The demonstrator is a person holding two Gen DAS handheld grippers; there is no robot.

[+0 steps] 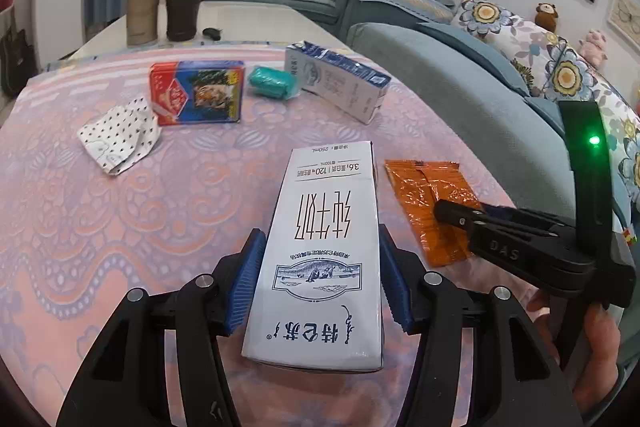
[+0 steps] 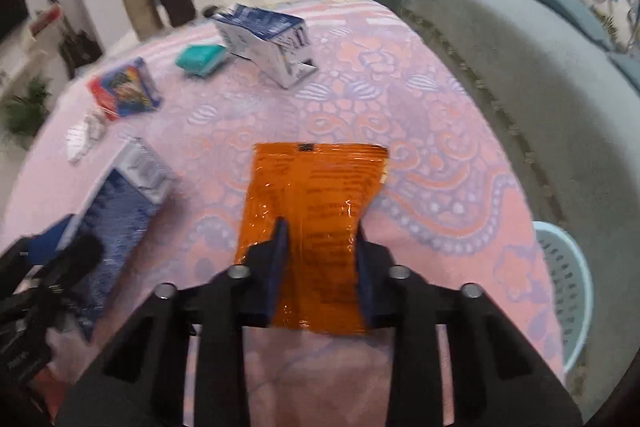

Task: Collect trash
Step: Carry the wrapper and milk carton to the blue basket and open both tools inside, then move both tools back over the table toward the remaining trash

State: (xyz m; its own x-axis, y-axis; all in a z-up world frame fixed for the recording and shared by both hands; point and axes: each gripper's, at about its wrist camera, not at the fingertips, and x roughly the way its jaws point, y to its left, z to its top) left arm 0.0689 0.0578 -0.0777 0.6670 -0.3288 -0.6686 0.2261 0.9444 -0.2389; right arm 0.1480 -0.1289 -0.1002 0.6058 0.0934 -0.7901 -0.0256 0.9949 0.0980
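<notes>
My left gripper [image 1: 320, 267] is shut on a white milk carton [image 1: 324, 251], its blue pads pressed on both long sides. The carton also shows in the right wrist view [image 2: 120, 211]. My right gripper [image 2: 318, 255] is shut on an orange foil wrapper [image 2: 316, 195], which is pinched and bowed between the pads. In the left wrist view the right gripper [image 1: 452, 211] sits on the wrapper [image 1: 416, 191]. Further back lie a second milk carton [image 1: 340, 83], a teal wad [image 1: 272, 81], a red snack packet [image 1: 198, 93] and a dotted crumpled paper [image 1: 118, 137].
A pink patterned cloth [image 1: 120, 227] covers the table. A grey-blue sofa [image 2: 520, 47] runs along the right edge. A light blue perforated basket [image 2: 568, 287] stands between table and sofa. A tan flask [image 1: 142, 1] and dark cup [image 1: 182, 17] stand behind.
</notes>
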